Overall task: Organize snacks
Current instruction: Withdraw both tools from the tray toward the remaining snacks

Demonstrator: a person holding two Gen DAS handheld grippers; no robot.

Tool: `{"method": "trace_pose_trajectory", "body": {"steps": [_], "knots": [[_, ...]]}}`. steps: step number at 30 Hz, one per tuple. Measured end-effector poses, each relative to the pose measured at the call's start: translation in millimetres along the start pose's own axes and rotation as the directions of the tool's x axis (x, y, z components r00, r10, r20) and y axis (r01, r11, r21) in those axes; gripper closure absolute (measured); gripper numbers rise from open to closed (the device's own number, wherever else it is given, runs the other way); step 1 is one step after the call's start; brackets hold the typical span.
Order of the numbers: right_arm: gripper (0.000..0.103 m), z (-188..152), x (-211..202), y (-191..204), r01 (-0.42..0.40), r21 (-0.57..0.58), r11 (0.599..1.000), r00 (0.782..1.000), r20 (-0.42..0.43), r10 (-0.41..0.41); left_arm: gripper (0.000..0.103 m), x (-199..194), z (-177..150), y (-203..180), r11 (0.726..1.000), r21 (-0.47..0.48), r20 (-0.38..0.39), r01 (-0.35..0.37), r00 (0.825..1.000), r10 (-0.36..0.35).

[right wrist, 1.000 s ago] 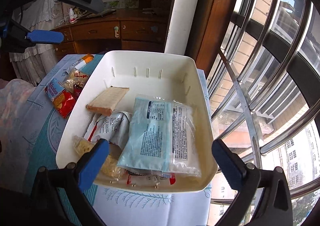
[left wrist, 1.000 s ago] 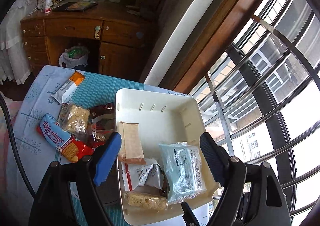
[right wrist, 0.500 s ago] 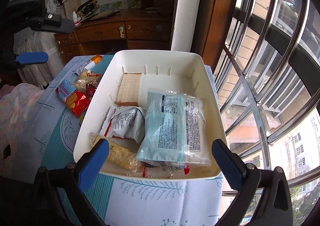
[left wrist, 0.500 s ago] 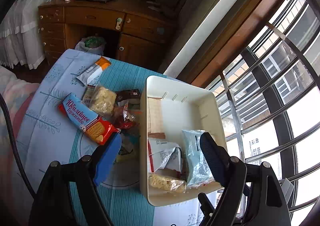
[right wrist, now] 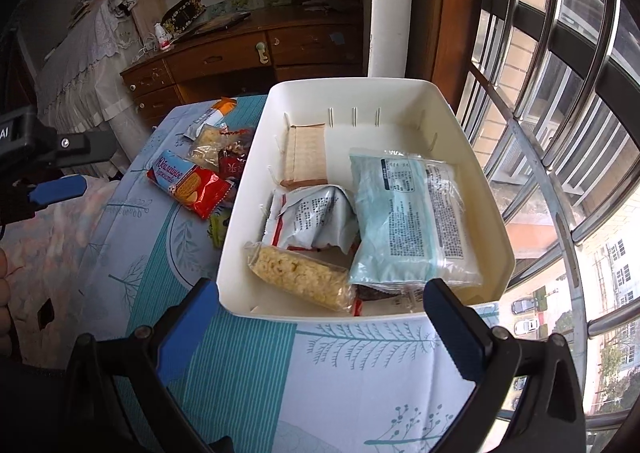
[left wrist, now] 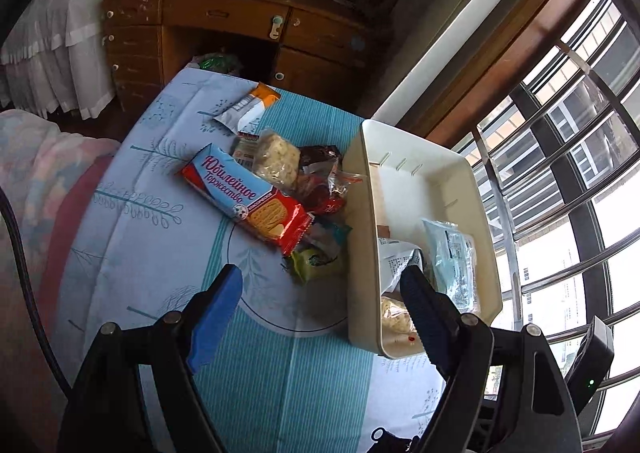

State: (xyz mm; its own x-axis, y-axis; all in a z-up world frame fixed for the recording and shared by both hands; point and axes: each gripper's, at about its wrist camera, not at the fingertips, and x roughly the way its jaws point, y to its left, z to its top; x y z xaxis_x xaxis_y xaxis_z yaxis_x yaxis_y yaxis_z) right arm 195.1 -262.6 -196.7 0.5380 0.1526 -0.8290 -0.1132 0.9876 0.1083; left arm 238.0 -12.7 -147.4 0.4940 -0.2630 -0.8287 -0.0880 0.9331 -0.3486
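Note:
A white tray stands on the cloth-covered table by the window. It holds a light blue packet, a silver packet, a puffed-rice bar and a tan wafer pack. To its left lies a loose pile: a red and blue biscuit pack, a clear rice-cake packet, an orange and white packet and a green packet. My left gripper hangs open over the cloth just short of the green packet. My right gripper is open at the tray's near rim, empty.
A wooden desk with drawers stands beyond the table. Metal window bars run along the right. A pink blanket lies at the left edge. The left gripper's blue finger shows at the left of the right wrist view.
My left gripper has swung left, from over the tray to over the cloth beside the loose pile. The right gripper has shifted slightly at the tray's near end. Both stayed open.

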Motion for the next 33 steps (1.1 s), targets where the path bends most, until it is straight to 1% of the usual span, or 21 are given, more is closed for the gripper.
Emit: {"method": "trace_pose_trajectory", "body": {"steps": [2,4,7,13,18,19,23,27,29,33], "knots": [[0.000,0,0,5,-0.011,0.024,1.000,1.000,-0.008,0.012,0.023,-5,1,10,1.000,-0.003,-0.004,-0.002,1.000,0.002],[0.001,0,0,11,-0.005,0.056,0.998,1.000,-0.015,0.006,0.023,-9,2,20,1.000,-0.002,-0.011,-0.005,1.000,0.005],[0.004,1,2,16,-0.013,0.126,0.992,0.999,-0.031,0.017,0.023,-17,6,35,1.000,0.001,-0.027,-0.010,1.000,0.010],[0.006,4,1,31,-0.028,0.255,0.966,0.999,-0.029,0.037,0.021,-32,15,62,1.000,0.017,-0.040,0.008,0.999,-0.008],[0.006,7,0,51,-0.029,0.332,0.943,0.999,-0.024,0.039,0.019,-42,26,83,0.999,0.041,-0.050,0.019,0.999,-0.017],[0.006,7,1,54,-0.029,0.349,0.937,0.999,-0.024,0.040,0.017,-42,28,87,0.999,0.045,-0.058,0.016,0.998,-0.014],[0.006,5,3,71,-0.031,0.407,0.913,0.999,-0.023,0.045,0.017,-40,34,106,0.998,0.064,-0.094,0.005,0.996,0.002],[0.006,1,8,89,0.014,0.456,0.890,0.999,-0.037,0.003,0.017,-34,42,124,0.998,0.065,-0.134,0.006,0.991,0.003],[0.006,-2,13,95,0.036,0.495,0.868,0.999,-0.045,-0.015,0.017,-31,48,133,0.999,0.048,-0.150,0.002,0.989,0.005],[0.006,-8,23,104,0.058,0.575,0.816,0.998,-0.063,-0.027,0.017,-21,61,151,1.000,-0.002,-0.187,0.004,0.982,-0.004]]}}
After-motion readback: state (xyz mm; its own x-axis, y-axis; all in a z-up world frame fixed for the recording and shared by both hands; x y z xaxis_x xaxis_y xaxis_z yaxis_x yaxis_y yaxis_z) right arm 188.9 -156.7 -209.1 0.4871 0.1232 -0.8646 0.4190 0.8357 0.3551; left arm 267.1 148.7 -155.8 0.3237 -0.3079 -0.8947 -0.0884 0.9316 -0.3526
